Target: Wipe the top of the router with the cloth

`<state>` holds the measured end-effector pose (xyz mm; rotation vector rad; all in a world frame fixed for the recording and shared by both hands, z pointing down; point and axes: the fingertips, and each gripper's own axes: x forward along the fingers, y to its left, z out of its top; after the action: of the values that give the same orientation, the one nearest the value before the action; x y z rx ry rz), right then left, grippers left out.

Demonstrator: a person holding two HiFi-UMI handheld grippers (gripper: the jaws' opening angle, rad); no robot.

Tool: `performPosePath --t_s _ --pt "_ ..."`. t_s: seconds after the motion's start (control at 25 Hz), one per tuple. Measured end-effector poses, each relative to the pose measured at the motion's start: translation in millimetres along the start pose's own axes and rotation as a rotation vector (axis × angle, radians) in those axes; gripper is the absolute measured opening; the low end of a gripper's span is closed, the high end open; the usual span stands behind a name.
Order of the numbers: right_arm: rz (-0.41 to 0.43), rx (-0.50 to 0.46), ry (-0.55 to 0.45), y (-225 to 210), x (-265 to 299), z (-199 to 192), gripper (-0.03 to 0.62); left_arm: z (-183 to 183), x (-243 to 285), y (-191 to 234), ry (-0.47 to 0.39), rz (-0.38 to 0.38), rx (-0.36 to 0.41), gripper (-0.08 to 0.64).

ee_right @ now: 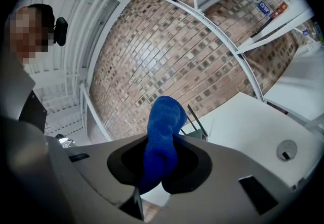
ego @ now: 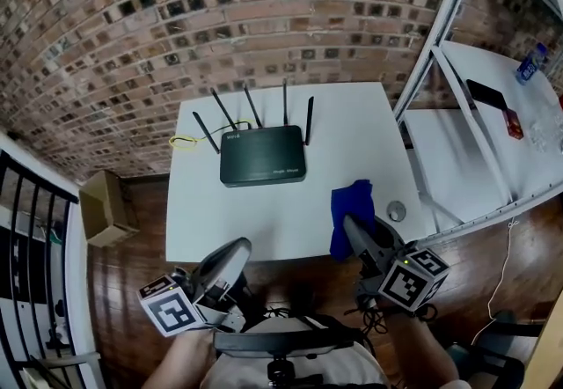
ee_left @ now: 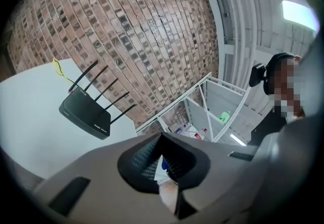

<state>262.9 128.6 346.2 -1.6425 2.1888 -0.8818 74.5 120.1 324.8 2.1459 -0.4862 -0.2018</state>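
A black router [ego: 262, 165] with several raised antennas lies flat at the middle of the white table [ego: 352, 132]; the left gripper view shows the router [ee_left: 86, 114] off to the left. My right gripper [ego: 361, 233] is over the table's near right edge, shut on a blue cloth [ego: 351, 216] that sticks up past its jaws. In the right gripper view the cloth [ee_right: 163, 132] fills the gap and hides most of the router. My left gripper [ego: 224, 264] hangs just in front of the table's front edge, its jaws shut with nothing between them.
A yellow cable [ego: 185, 142] curls behind the router's left side. A small round grey disc [ego: 397, 211] lies near the table's right front corner. A white metal shelf frame [ego: 457, 53] stands close on the right. A cardboard box [ego: 106, 207] sits on the wooden floor at left.
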Motion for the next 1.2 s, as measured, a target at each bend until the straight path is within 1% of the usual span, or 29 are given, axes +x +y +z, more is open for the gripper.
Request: performPosePath --t_s 0.28,0.48,0.76,0.92,1.2 --pt "0.013 -0.016 -0.042 19.5 -0.6 12.3 0.106 17.4 -7.7 -6.0 0.016 -0.026 0.037 0.017" --pt "0.021 -0.018 -0.044 41.7 11.5 5.5 0.104 30.9 -28.1 1.7 0.031 -0.025 0.043 0.017" --pt "-0.001 0.01 -0.025 64.2 22.0 -12.8 0.104 40.8 -56.2 8.4 0.058 -0.028 0.03 0.017" --pt "-0.015 0.013 -0.031 72.3 23.8 -11.3 0.104 47.3 -61.9 6.9 0.065 -0.05 0.034 0.017" --pt "-0.031 -0.02 -0.036 88.4 26.1 -17.1 0.104 52.6 -77.0 8.8 0.062 -0.083 0.039 0.017"
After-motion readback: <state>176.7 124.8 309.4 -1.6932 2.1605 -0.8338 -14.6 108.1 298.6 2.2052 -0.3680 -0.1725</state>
